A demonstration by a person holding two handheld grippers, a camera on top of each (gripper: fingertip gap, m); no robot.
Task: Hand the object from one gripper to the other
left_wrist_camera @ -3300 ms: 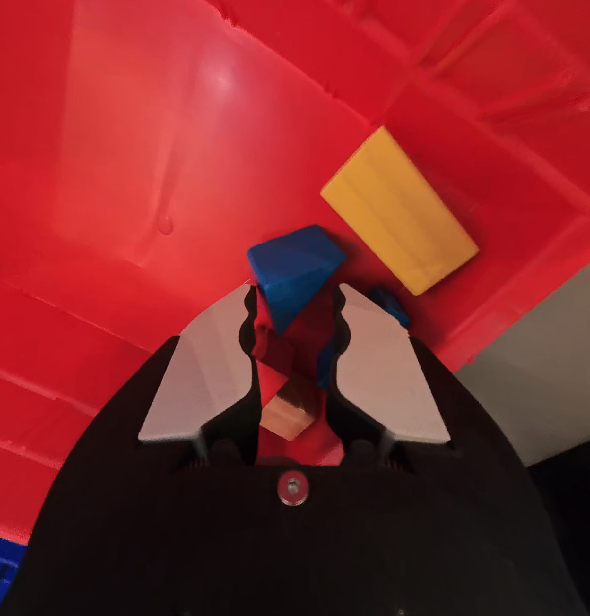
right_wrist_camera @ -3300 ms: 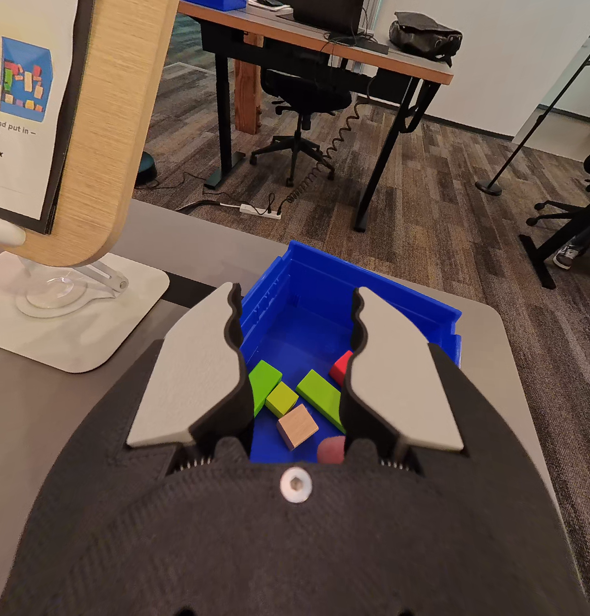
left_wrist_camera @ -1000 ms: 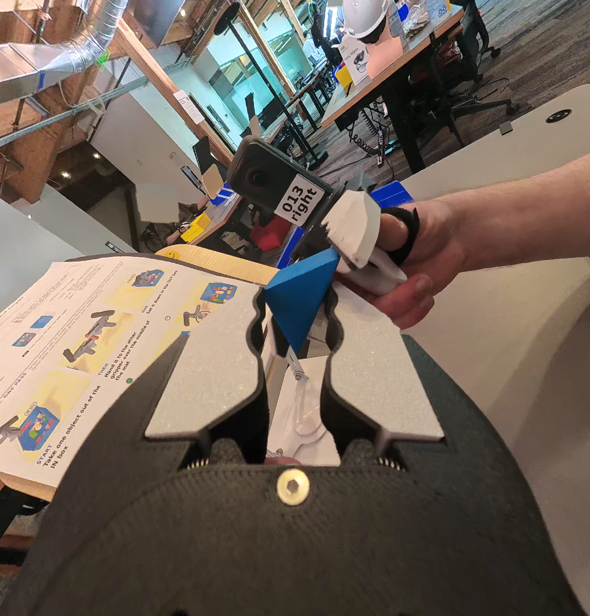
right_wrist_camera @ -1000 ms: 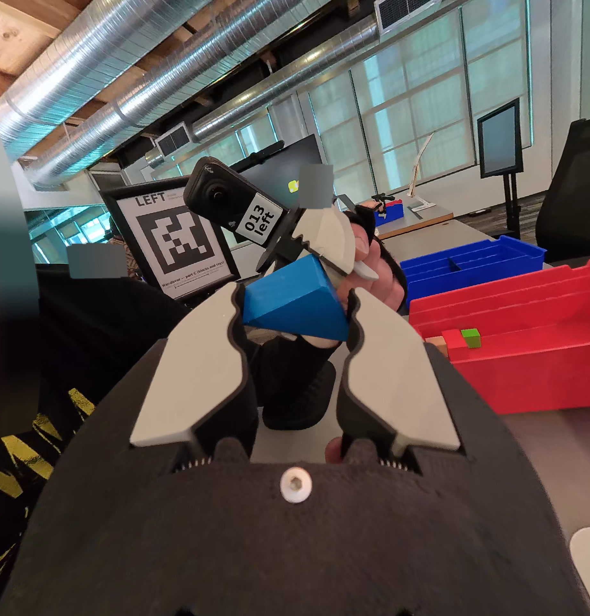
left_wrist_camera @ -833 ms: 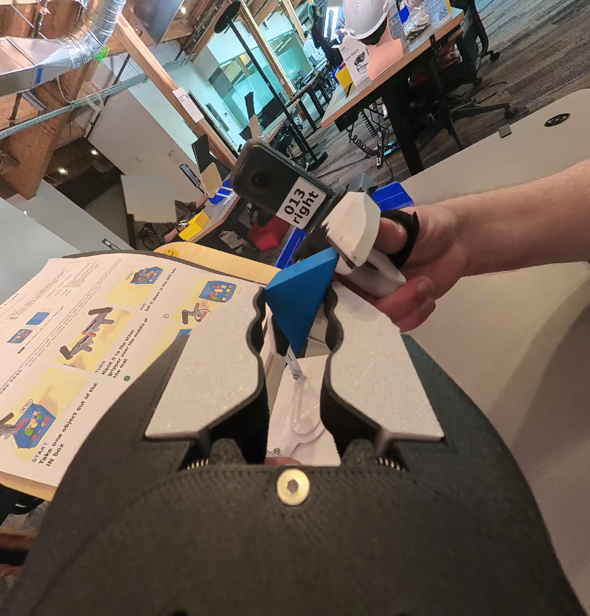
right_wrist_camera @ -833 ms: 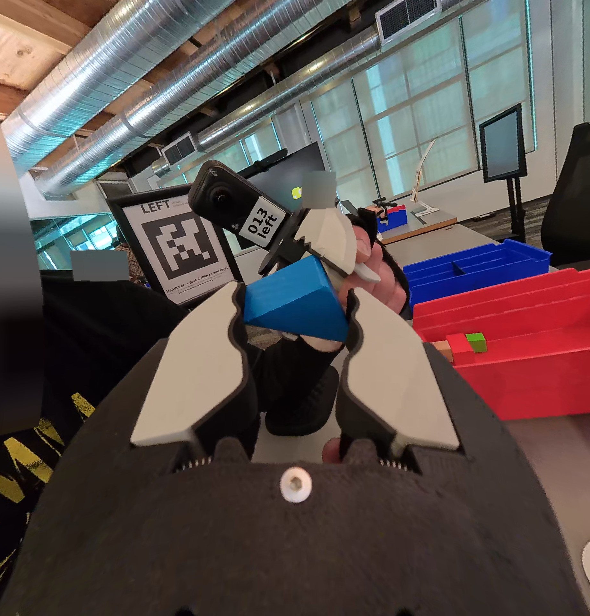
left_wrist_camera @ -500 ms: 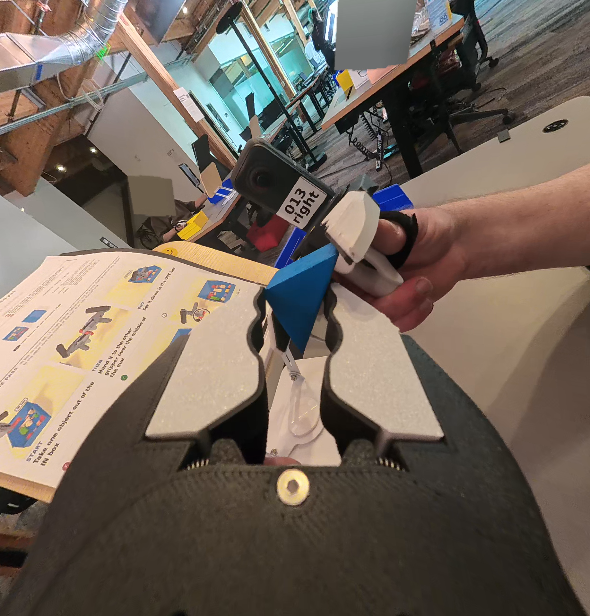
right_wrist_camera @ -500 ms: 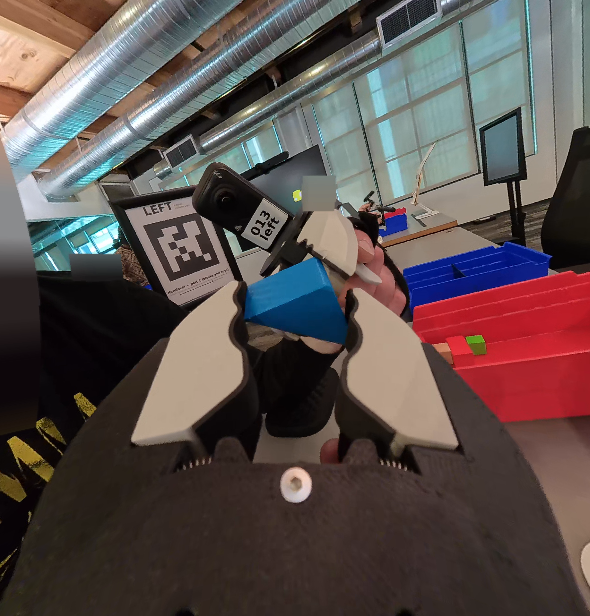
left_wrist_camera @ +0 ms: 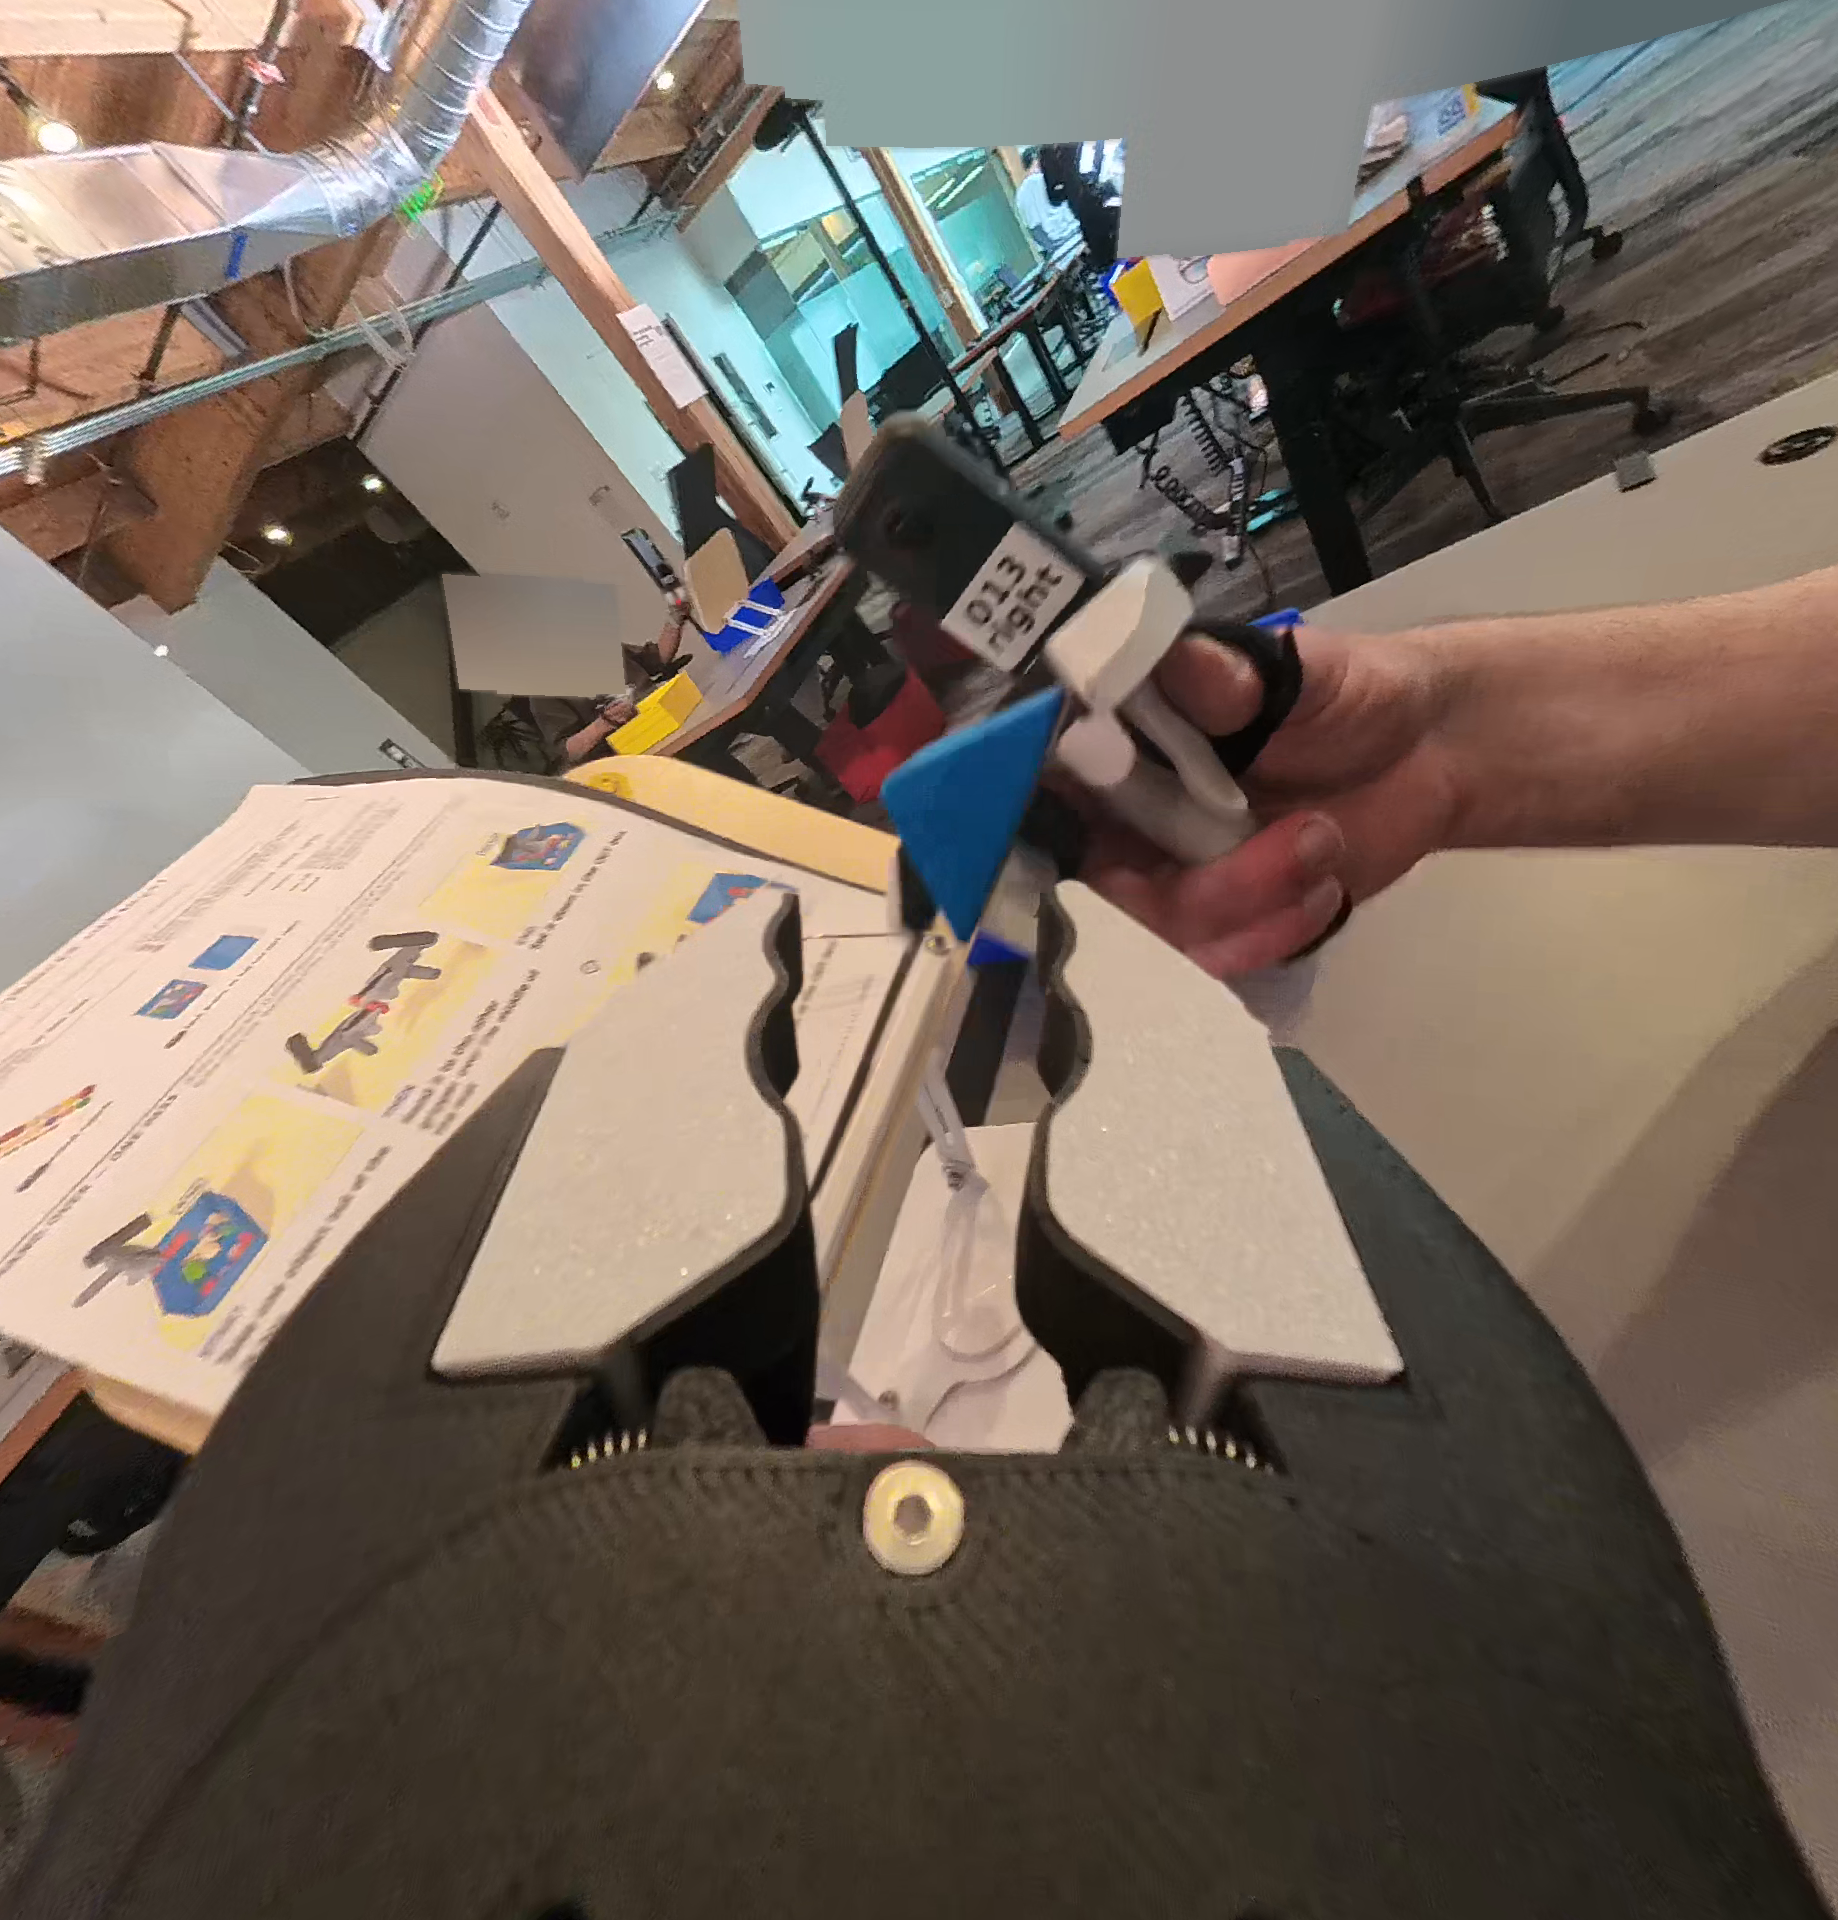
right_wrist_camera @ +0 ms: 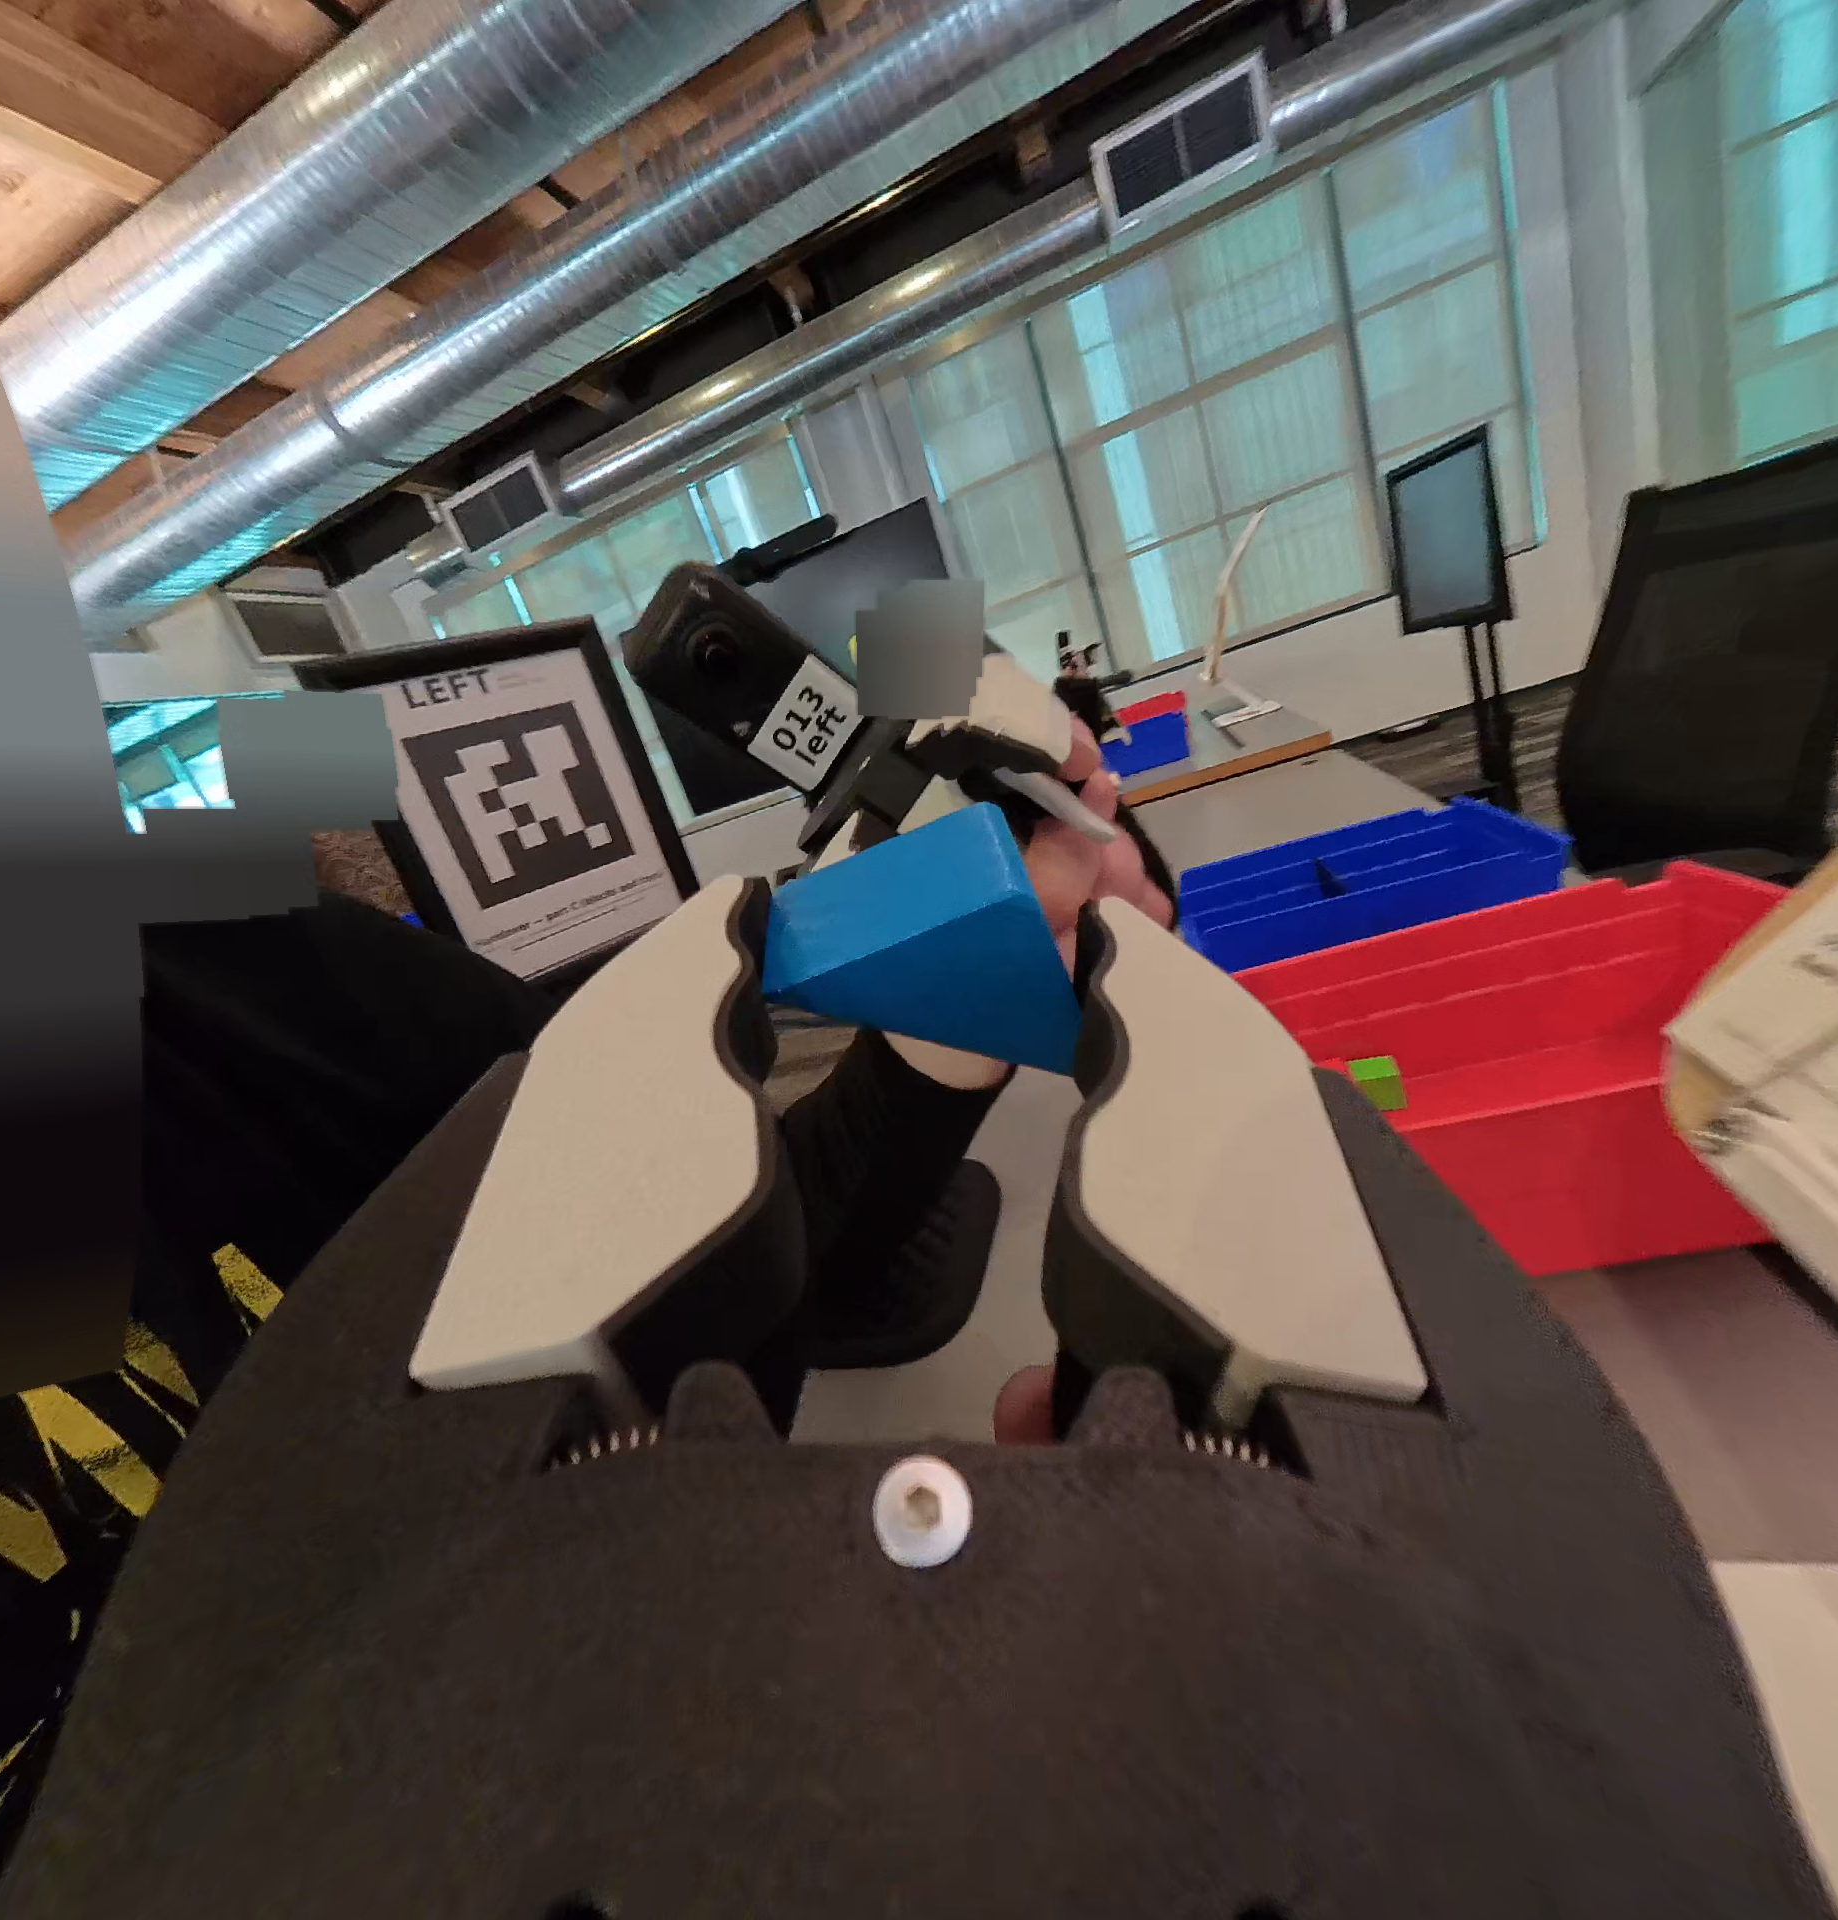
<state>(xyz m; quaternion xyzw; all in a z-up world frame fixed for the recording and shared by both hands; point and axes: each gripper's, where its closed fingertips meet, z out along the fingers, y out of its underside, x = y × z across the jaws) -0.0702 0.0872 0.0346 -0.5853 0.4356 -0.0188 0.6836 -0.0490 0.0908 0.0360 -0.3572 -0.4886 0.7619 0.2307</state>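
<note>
— How is the right gripper (right_wrist_camera: 920, 966) seen?
— It is clamped on a blue wedge (right_wrist_camera: 915, 940) at frame centre.
— And the left gripper (left_wrist_camera: 915, 961)?
— It is spread apart, bare, at lower centre.

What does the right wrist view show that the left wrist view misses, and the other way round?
Right wrist view only: the red bin with a green block, the blue bin, a framed marker sign, and the right gripper with both pads on the blue wedge. Left wrist view only: the instruction sheet and the left gripper open, apart from the wedge. Both: the wedge and the opposite gripper in a hand.
</note>
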